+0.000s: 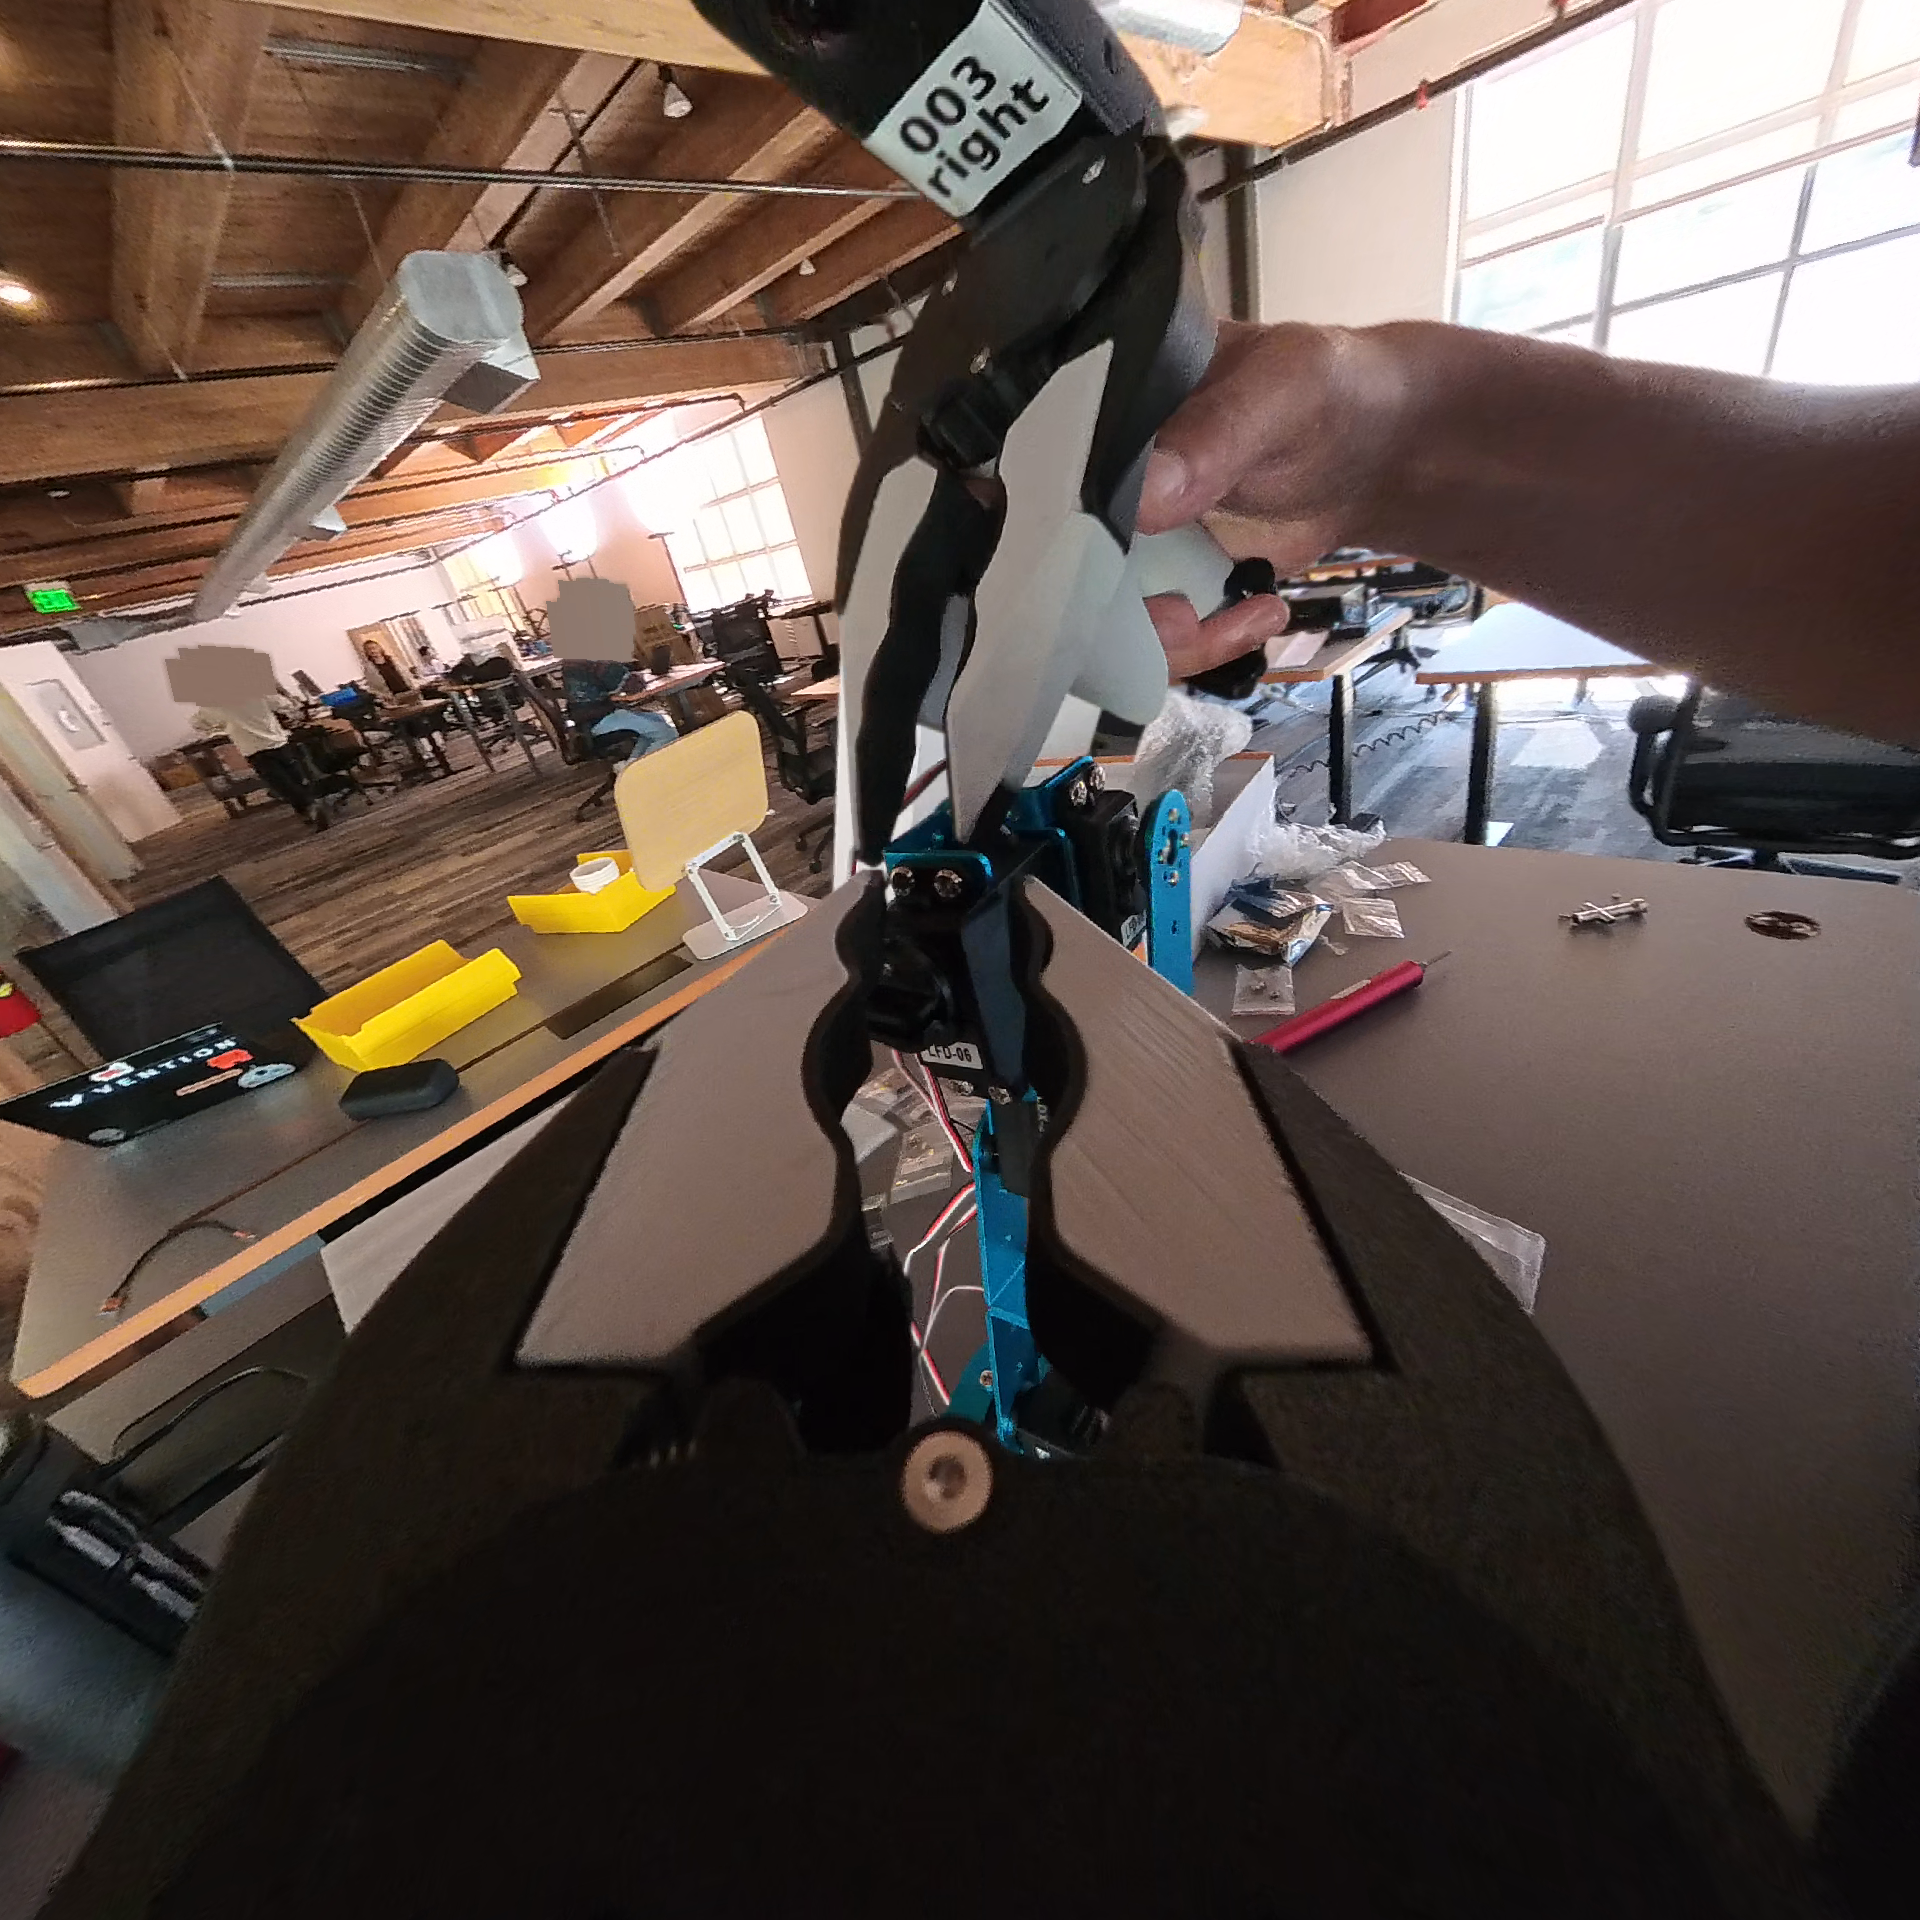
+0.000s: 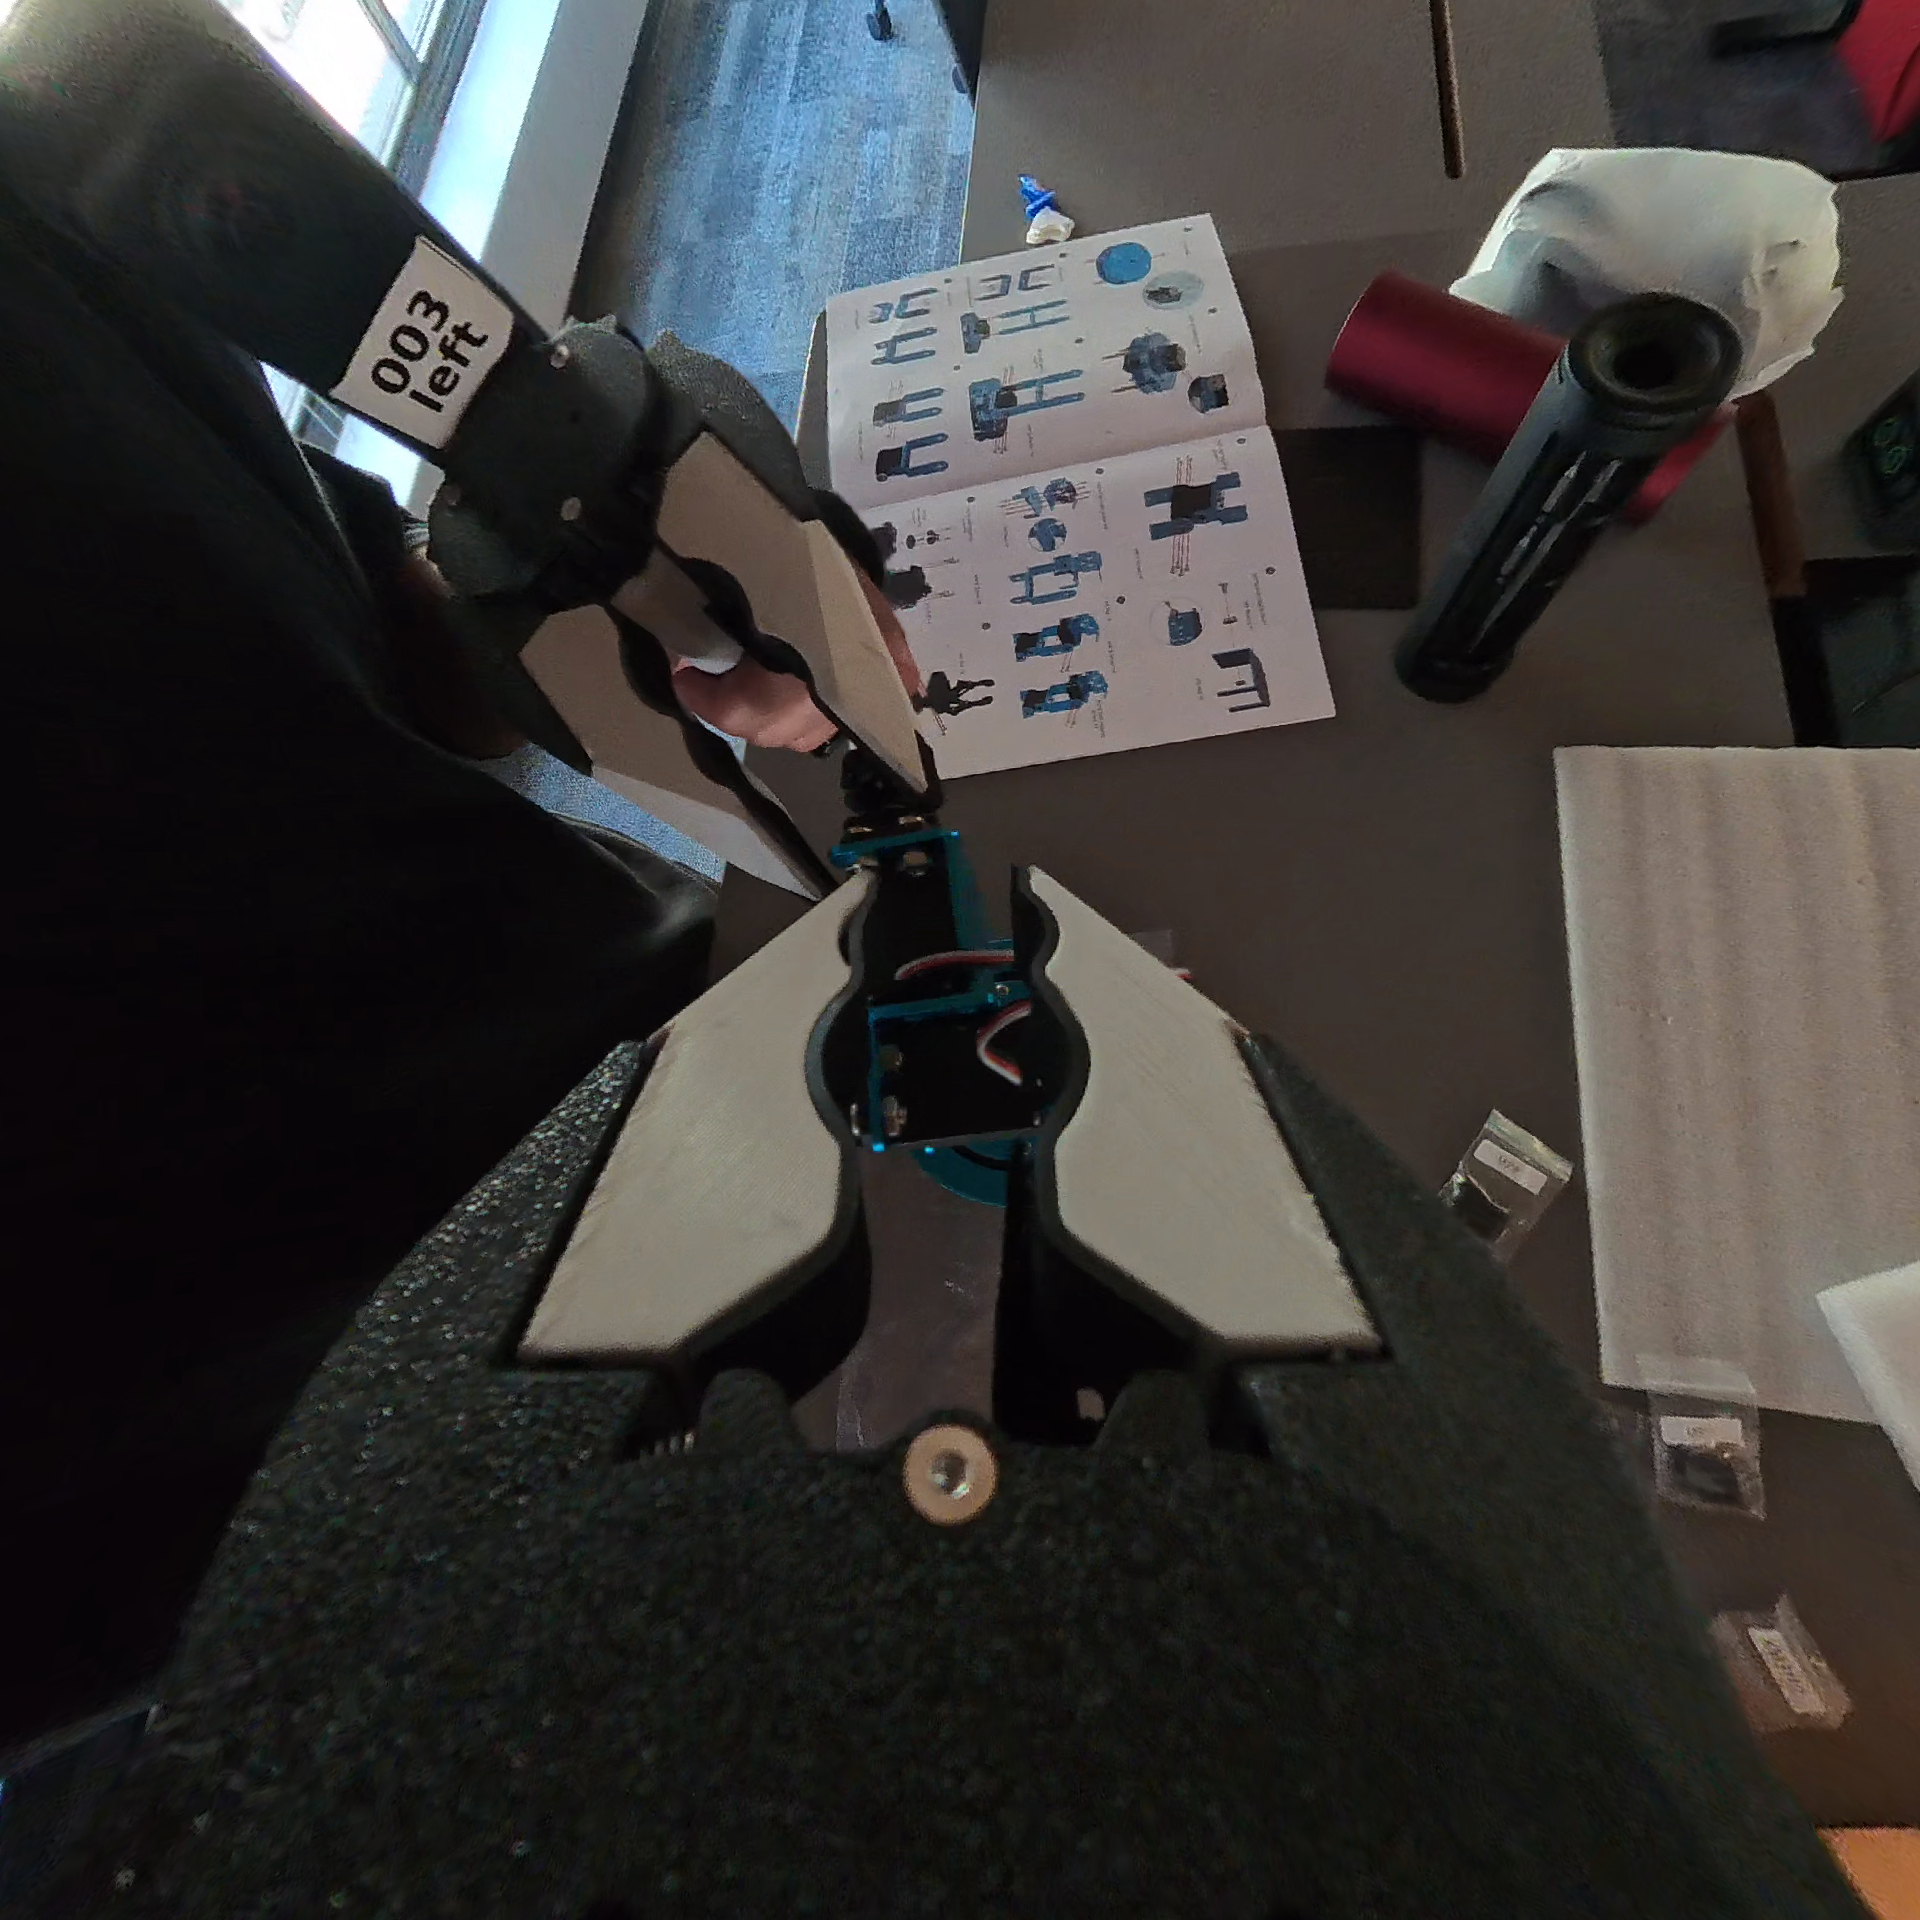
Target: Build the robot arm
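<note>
Between both grippers, blue servo assembly (image 1: 1003, 1226) clamped, its base hidden.

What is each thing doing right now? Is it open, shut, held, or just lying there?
Left gripper: shut on the blue robot arm.
Right gripper: shut on the blue robot arm.
Blue robot arm: held up off the table by both grippers.
Booklet: open, lying flat.
Red screwdriver: lying on the table.
Yellow bins: open on top.
Laptop: open.
</note>
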{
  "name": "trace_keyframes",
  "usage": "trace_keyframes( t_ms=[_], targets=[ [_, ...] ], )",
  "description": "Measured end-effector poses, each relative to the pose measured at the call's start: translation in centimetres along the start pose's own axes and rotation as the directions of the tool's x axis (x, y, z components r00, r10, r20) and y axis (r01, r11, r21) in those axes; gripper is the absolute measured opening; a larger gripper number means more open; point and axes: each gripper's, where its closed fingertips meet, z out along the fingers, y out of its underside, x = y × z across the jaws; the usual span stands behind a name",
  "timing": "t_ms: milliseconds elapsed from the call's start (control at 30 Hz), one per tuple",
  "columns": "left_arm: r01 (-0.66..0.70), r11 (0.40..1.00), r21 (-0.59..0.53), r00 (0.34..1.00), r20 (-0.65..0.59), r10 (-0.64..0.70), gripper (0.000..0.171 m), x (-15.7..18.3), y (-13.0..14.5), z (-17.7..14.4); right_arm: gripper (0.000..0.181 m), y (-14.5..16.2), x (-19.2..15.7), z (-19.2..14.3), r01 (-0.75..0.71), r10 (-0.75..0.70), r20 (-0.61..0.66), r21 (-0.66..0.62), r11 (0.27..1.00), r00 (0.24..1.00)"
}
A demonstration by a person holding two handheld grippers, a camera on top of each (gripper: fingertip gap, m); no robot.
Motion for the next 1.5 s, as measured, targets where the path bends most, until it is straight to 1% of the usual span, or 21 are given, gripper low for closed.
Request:
trace_keyframes(
  t_ms=[267, 400, 533, 567, 667, 767, 867, 933, 1000, 1033, 1067, 1133, 1300, 1367, 1433, 1500],
  targets=[
    [-0.014, 1.0, -0.024, 0.999, 0.047, 0.015, 0.02, 0.1, 0.0, 0.2, 0.021, -0.3, 0.2, -0.1, 0.026, -0.026, 0.019, 0.01, 1.0, 0.999],
    [-0.018, 0.999, -0.05, 0.998, 0.062, 0.021, 0.02, 0.2, 0.1, 0.2, 0.021, 0.0, -0.2, 0.0, 0.038, -0.038, 0.029, -0.007, 0.999, 0.999],
    [-0.02, 0.997, -0.077, 0.997, 0.074, 0.026, 0.019, 0.2, 0.1, 0.2, 0.02, -0.1, 0.0, 0.2, 0.051, -0.051, 0.01, -0.015, 0.999, 0.999],
    [-0.022, 0.997, -0.08, 0.997, 0.077, 0.029, 0.019, 0.3, 0.1, 0.2, 0.02, -0.1, -0.1, 0.0, 0.052, -0.052, 0.014, -0.009, 0.999, 0.999],
    [-0.022, 0.996, -0.085, 0.996, 0.081, 0.029, 0.019, 0.3, 0.1, 0.2, 0.021, -0.7, 0.6, -1.6, 0.06, -0.059, -0.029, 0.021, 0.998, 0.998],
    [-0.025, 0.996, -0.091, 0.996, 0.085, 0.032, 0.018, 0.3, 0.2, 0.2, 0.021, -1.2, 0.2, -3.1, 0.068, -0.066, -0.041, 0.04, 0.997, 0.997],
    [-0.028, 0.995, -0.096, 0.996, 0.084, 0.037, 0.019, 0.4, 0.2, 0.1, 0.02, -0.4, -1.8, -2.6, 0.124, -0.125, -0.018, -0.035, 0.992, 0.992],
    [-0.025, 0.995, -0.095, 0.997, 0.076, 0.032, 0.021, 0.6, 0.2, 0.1, 0.021, 0.2, -2.2, -1.7, 0.174, -0.18, -0.053, -0.104, 0.979, 0.982],
    [-0.027, 0.995, -0.095, 0.997, 0.07, 0.033, 0.022, 0.7, 0.2, 0.1, 0.022, 0.5, -2.3, -1.1, 0.208, -0.224, -0.088, -0.161, 0.965, 0.971],
    [-0.028, 0.995, -0.096, 0.997, 0.067, 0.035, 0.022, 0.7, 0.2, 0.1, 0.026, 0.6, -2.1, -0.9, 0.215, -0.239, -0.115, -0.188, 0.958, 0.964],
    [-0.03, 0.995, -0.096, 0.997, 0.063, 0.036, 0.022, 0.7, 0.2, 0.1, 0.029, 0.8, -1.9, -0.8, 0.216, -0.249, -0.139, -0.216, 0.952, 0.959],
    [-0.033, 0.995, -0.096, 0.998, 0.054, 0.038, 0.023, 0.8, 0.2, 0.0, 0.029, 1.2, -1.7, -0.5, 0.213, -0.26, -0.162, -0.259, 0.942, 0.952],
    [-0.025, 0.996, -0.087, 0.999, 0.024, 0.027, 0.022, 0.9, 0.2, -0.1, 0.03, 1.2, -2.0, -0.3, 0.221, -0.289, -0.208, -0.297, 0.929, 0.934],
    [-0.026, 0.996, -0.08, 0.999, 0.018, 0.027, 0.021, 0.8, 0.2, -0.1, 0.028, 1.1, -2.4, 0.0, 0.228, -0.291, -0.2, -0.288, 0.93, 0.936],
    [-0.032, 0.996, -0.079, 0.999, 0.016, 0.034, 0.02, 0.8, 0.2, -0.1, 0.027, 1.1, -2.0, -0.1, 0.224, -0.297, -0.233, -0.294, 0.929, 0.926],
    [-0.041, 0.996, -0.079, 0.999, 0.016, 0.043, 0.02, 0.7, 0.2, 0.0, 0.025, 1.0, -1.9, -0.2, 0.225, -0.297, -0.24, -0.286, 0.931, 0.924]
  ],
)
